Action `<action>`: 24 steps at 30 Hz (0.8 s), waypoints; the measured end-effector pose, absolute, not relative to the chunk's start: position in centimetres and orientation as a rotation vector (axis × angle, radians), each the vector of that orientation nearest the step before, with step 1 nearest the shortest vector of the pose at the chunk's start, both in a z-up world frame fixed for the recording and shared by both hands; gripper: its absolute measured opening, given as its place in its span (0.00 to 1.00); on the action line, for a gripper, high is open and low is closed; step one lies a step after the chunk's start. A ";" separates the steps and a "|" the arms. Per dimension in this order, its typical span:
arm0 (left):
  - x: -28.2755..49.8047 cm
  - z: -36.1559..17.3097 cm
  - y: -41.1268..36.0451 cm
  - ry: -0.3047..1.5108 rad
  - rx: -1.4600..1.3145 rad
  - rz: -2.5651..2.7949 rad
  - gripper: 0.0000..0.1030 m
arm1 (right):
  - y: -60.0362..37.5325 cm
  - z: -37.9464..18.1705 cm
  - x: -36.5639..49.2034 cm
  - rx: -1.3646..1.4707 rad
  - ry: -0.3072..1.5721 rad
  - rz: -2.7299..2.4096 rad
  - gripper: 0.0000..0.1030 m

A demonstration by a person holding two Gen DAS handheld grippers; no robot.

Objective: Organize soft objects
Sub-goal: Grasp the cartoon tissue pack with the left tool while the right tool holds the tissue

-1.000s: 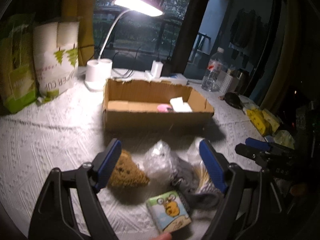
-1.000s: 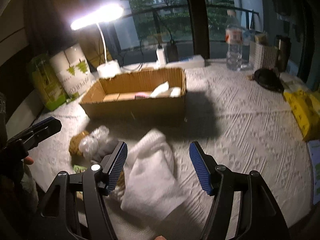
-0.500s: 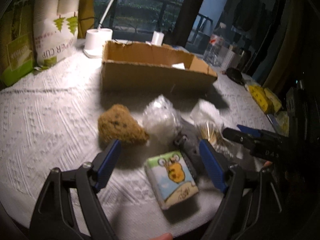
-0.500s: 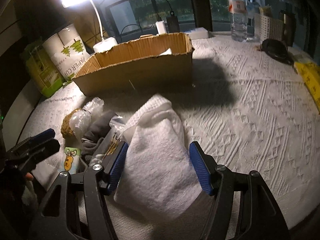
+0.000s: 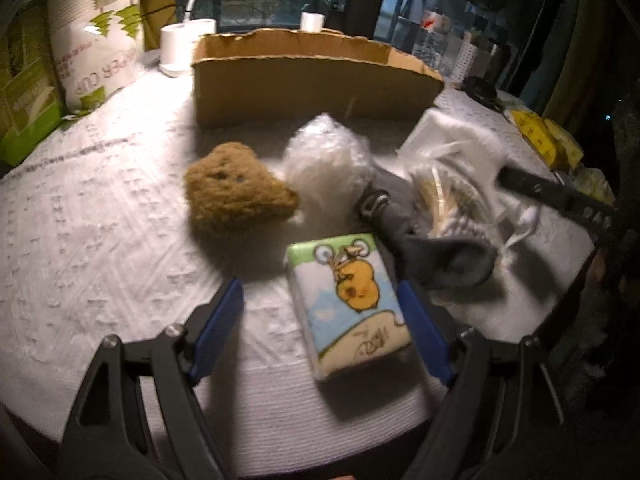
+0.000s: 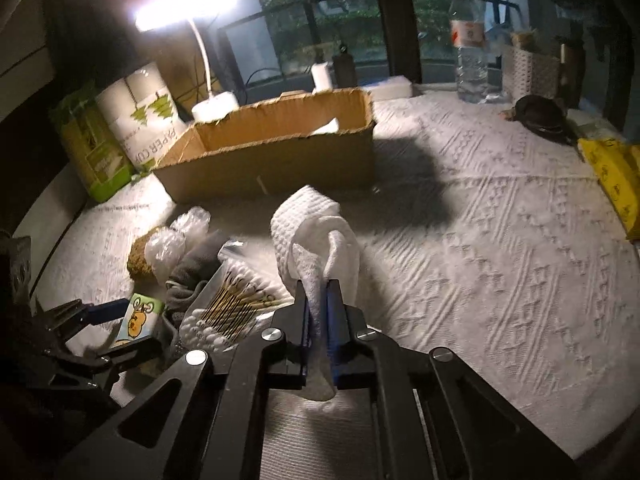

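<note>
— Towel first, since it's nearest: the right tool is clenched on its lower fold, cloth bunched up just ahead of the pads.

— And the left tool?

— Released, jaws wide, straddling the cartoon tissue pack. Pack lies between the pads, long axis running away from the tool and a bit skewed; its right pad is just beside the pack's edge, the left pad stands apart. It's the nearer tool for that pack.

— What's beyond?

— One grey sock, one bag of cotton swabs, one brown sponge, one clear crinkled bag, all bunched on the worktop.

— Then the cardboard box?

— Farthest, straight ahead of both tools, open top, something white inside. I'd guess that's where they go.
</note>
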State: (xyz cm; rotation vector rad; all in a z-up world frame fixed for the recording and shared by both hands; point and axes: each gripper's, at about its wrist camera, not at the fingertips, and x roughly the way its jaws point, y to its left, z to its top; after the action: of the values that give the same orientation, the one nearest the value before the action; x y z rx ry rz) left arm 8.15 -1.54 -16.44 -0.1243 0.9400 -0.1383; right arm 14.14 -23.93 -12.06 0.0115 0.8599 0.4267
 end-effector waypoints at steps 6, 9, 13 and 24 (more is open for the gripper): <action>8.2 -16.0 0.4 0.916 -0.144 -0.097 0.79 | -24.9 -10.3 13.8 0.012 0.802 0.404 0.08; 8.8 -16.0 -0.2 0.917 -0.127 -0.112 0.79 | -24.7 -9.9 13.8 0.005 0.792 0.402 0.08; 9.4 -16.3 -1.4 0.918 -0.086 -0.127 0.70 | -24.5 -9.9 13.8 0.000 0.790 0.407 0.08; 8.6 -15.1 -1.4 0.878 -0.072 -0.142 0.46 | -23.8 -9.5 13.7 0.000 0.769 0.444 0.08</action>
State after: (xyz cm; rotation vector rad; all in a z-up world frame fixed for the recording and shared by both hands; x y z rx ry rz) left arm 8.63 -1.40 -15.12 -0.0719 0.8777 -0.1419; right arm 13.72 -23.85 -9.49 0.0002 0.7689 0.4442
